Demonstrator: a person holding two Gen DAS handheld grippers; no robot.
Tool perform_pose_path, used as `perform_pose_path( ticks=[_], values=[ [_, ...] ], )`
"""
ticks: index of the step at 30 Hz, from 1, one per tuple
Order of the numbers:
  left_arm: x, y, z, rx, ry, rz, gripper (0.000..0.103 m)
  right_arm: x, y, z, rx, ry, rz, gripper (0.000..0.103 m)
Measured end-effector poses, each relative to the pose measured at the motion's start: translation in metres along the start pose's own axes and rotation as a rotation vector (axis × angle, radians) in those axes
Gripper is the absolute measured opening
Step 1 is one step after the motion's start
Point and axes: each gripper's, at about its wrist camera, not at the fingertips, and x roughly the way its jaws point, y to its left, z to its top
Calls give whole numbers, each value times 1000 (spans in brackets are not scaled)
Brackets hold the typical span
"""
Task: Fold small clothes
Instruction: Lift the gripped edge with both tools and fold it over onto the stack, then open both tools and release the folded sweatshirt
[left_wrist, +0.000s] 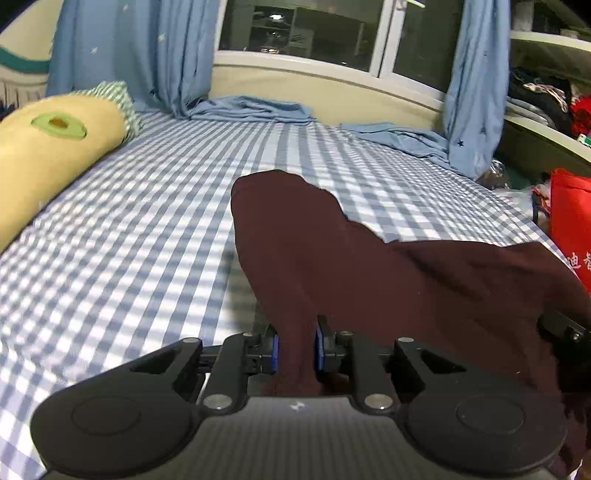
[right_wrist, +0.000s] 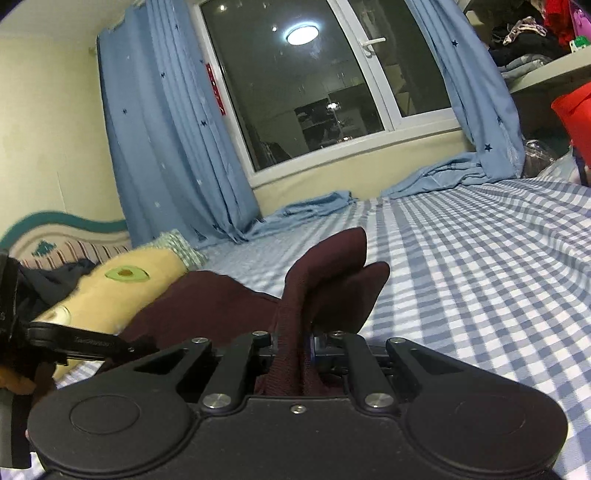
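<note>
A dark maroon garment (left_wrist: 332, 251) is held up over a blue-and-white checked bed (left_wrist: 129, 240). My left gripper (left_wrist: 296, 349) is shut on a bunched edge of it, the cloth pinched between the blue pads. From there the fabric spreads forward and to the right, toward the other gripper's black frame (left_wrist: 565, 328). In the right wrist view my right gripper (right_wrist: 293, 347) is shut on another edge of the maroon garment (right_wrist: 325, 280), which stands up in folds ahead of the fingers. The left gripper's frame (right_wrist: 74, 341) shows at the left edge there.
A yellow avocado-print pillow (left_wrist: 48, 147) lies along the bed's left side. Blue curtains (right_wrist: 166, 147) hang by the window and pool on the far bed edge (left_wrist: 251, 109). A red bag (left_wrist: 572, 221) and cluttered shelves (left_wrist: 546, 96) stand at the right.
</note>
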Motion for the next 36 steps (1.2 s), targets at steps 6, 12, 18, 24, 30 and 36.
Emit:
perform_pose_path(
  ticks=[6, 12, 18, 24, 30, 36],
  values=[
    [5, 14, -9, -43, 5, -17, 22, 6, -22, -16, 35, 57, -46, 12],
    [5, 14, -18, -65, -6, 3, 28, 9, -31, -23, 40, 84, -71, 20],
    [-3, 16, -23, -98, -29, 50, 51, 9, -28, -20, 4, 107, -108, 30],
    [-16, 18, -26, -114, -49, 62, 93, 2, -23, -14, -42, 89, -142, 64],
    [-40, 14, -34, -86, -62, 62, 102, -19, -19, -8, -81, 53, -148, 90],
    [-79, 0, -50, -26, -93, 59, 102, -51, -9, -7, -121, -5, -142, 102]
  ],
)
